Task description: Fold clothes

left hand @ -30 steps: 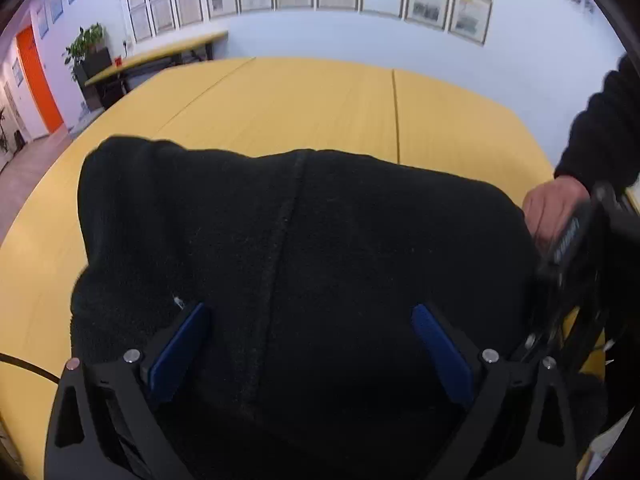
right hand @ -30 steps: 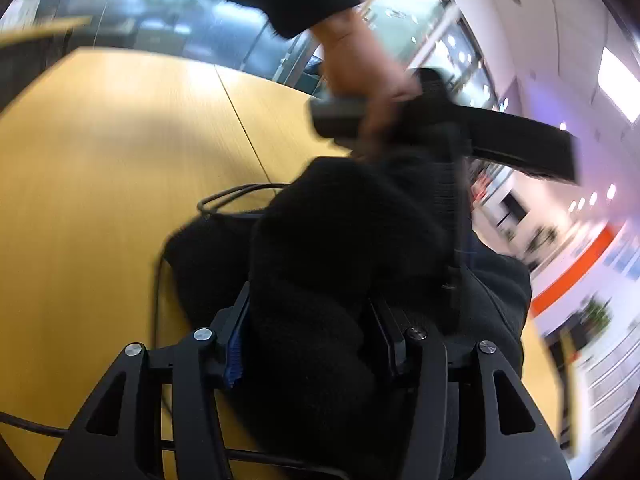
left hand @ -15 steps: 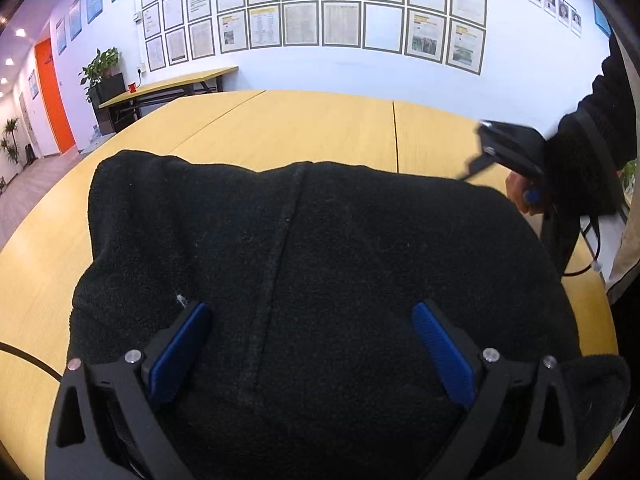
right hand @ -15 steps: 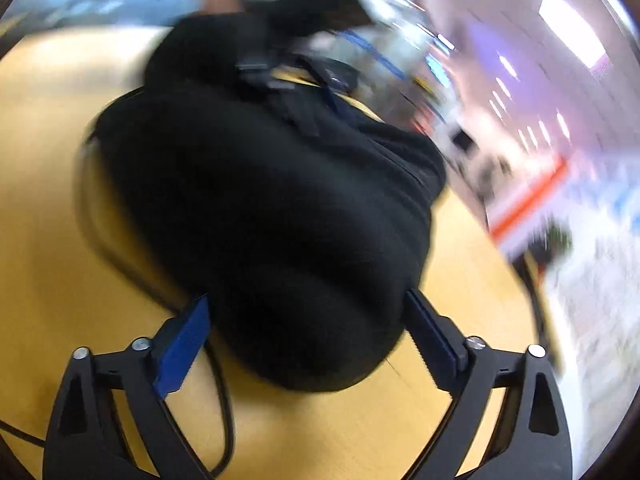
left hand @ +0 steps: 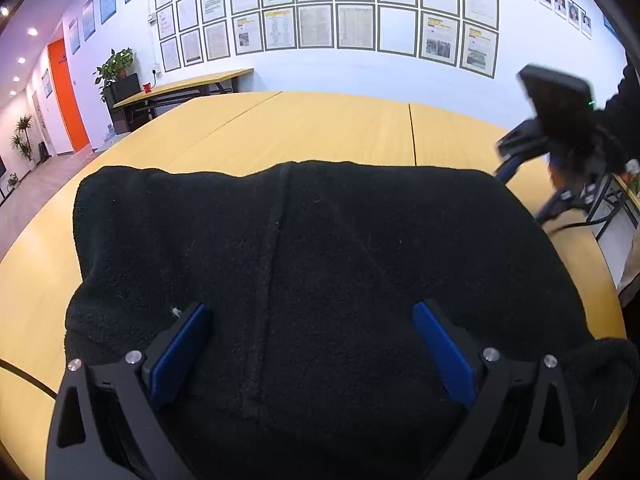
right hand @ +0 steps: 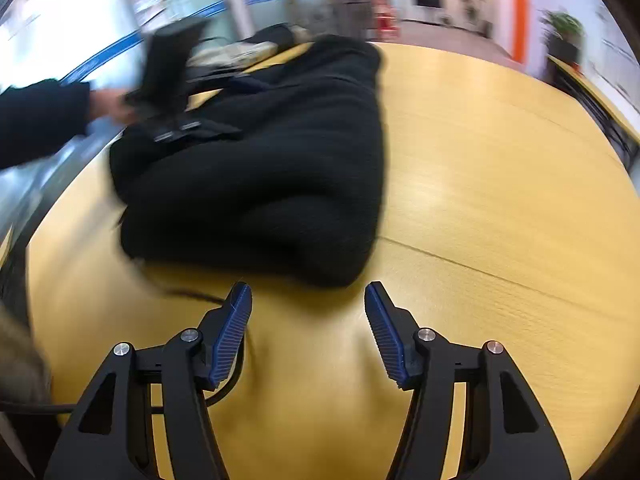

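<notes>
Beside the garment, the right gripper has let go.

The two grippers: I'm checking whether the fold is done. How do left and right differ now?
The left gripper hangs over the black garment with jaws spread wide; the right gripper is off it, over bare table. The right jaws have just been closing, with nothing between them and a narrower gap than the left's. Both have blue pads and neither holds anything.

Framed docs on wall, plant, orange door
</notes>
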### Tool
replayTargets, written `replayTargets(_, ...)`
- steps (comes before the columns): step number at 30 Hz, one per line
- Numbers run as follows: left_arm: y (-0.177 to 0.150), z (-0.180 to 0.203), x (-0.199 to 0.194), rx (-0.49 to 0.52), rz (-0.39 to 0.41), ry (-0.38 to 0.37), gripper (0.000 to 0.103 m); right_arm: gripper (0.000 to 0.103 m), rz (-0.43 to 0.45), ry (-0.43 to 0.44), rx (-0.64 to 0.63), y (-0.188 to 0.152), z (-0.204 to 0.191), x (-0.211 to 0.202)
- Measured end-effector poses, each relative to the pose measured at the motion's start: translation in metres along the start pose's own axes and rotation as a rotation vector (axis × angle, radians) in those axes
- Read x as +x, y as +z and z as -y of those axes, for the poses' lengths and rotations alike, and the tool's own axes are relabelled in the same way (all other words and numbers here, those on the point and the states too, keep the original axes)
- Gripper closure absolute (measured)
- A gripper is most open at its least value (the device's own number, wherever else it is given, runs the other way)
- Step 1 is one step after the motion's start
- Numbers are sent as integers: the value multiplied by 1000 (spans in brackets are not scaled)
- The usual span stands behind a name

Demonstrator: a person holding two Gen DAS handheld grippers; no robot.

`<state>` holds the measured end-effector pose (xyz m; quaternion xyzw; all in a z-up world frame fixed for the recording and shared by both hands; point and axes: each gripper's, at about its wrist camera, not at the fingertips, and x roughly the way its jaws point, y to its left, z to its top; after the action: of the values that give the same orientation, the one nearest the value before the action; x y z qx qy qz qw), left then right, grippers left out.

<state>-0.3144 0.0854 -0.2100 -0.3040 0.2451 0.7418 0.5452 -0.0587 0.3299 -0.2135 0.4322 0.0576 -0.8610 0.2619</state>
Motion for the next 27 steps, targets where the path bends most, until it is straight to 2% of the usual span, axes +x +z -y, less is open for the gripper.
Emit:
replayTargets(1, 2, -1, 2, 7, -2, -7, 0, 36, -2, 11, -22, 1, 0, -8)
replayTargets(4, 10, -5, 11, 53, -11, -42, 0, 10, 62, -121, -117, 7, -4, -23)
replayTargets(6, 15, -9, 18, 77, -21, -65, 0, 7, 95, -220, -183, 14, -10, -17)
replayTargets(7, 17, -11, 22, 87, -27, -76, 0, 7, 92, -238, -204, 18, -13, -1)
replayTargets(9, 17, -12, 23, 90, -31, -81, 0, 12, 85, -273, -246, 27, -20, 32)
replayTargets(11, 17, -13, 24, 92, -35, -84, 0, 27, 79, -308, -287, 36, -27, 65)
replayTargets(15, 16, -16, 25, 79, -30, -77, 0, 26, 116, -353, -238, 49, -31, 99)
replayTargets(16, 15, -16, 24, 72, -24, -72, 0, 29, 121, -363, -230, 50, -29, 103)
replayTargets(18, 13, -16, 23, 48, -6, -56, 0, 39, 114, -367, -175, 48, -17, 104)
replayTargets(20, 10, -17, 23, 12, 11, -28, 0, 59, 114, -380, -116, 45, -4, 100)
replayTargets(21, 9, -17, 22, 4, 16, -25, 0, 66, 113, -393, -79, 44, 4, 97)
replayTargets(22, 8, -16, 21, 3, 23, -20, 0, 79, 102, -399, -18, 46, 15, 95)
replayTargets(23, 7, -15, 20, 3, 29, -19, 0, 76, 88, -363, 41, 52, 24, 98)
replayTargets(25, 6, -15, 19, 2, 37, -21, 0, 76, 79, -289, 58, 55, 24, 94)
replayTargets(26, 6, -15, 19, 2, 39, -25, 0, 76, 78, -263, 48, 57, 22, 92)
replayTargets(27, 6, -16, 19, 2, 39, -31, 0, 75, 87, -266, -13, 62, 14, 93)
